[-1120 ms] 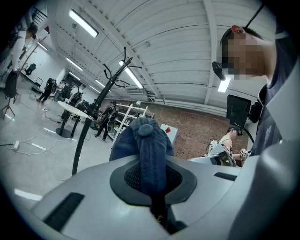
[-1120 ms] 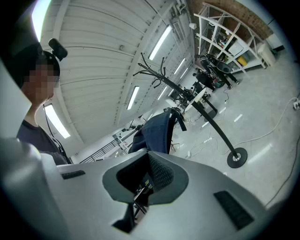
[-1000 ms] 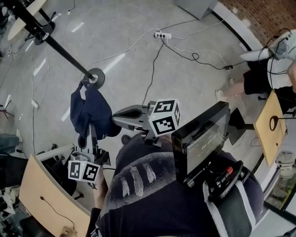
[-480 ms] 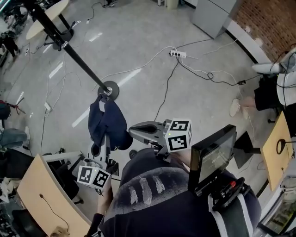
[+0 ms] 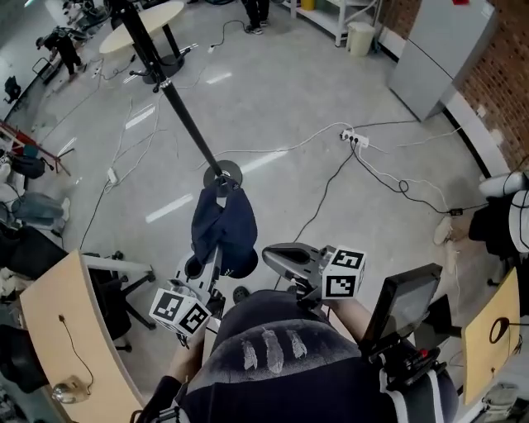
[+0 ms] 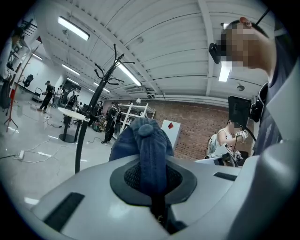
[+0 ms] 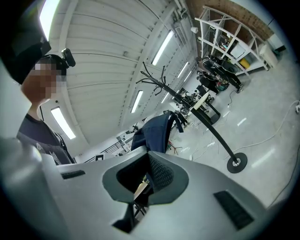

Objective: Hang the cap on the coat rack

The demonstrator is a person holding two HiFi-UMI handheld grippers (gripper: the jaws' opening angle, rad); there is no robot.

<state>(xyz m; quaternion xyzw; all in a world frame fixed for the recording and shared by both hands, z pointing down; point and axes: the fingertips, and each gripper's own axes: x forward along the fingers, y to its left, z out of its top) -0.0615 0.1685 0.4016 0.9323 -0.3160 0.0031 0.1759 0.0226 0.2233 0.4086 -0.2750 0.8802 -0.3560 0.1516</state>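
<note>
A navy cap [image 5: 225, 234] hangs up from my left gripper [image 5: 215, 252], which is shut on its fabric. In the left gripper view the cap [image 6: 149, 145] fills the gap between the jaws of the left gripper [image 6: 152, 180], its top button pointing away. The black coat rack [image 5: 178, 107] slants across the floor in the head view, its round base [image 5: 223, 177] just beyond the cap. Its hooked top [image 6: 112, 65] rises left of the cap. My right gripper [image 5: 273, 253] sits beside the cap, shut and empty. From it I see the cap [image 7: 157, 131] and rack [image 7: 187, 105].
A round table [image 5: 153, 16] stands behind the rack. A wooden desk [image 5: 58, 322] and a chair [image 5: 120, 277] are at the left. A power strip [image 5: 357, 138] with trailing cables lies on the floor to the right. A seated person [image 5: 496, 227] is at the far right.
The rack's base has drifted down and to the right in the head view as the view shifts. The cap stays held up in the left gripper, the right gripper alongside.
</note>
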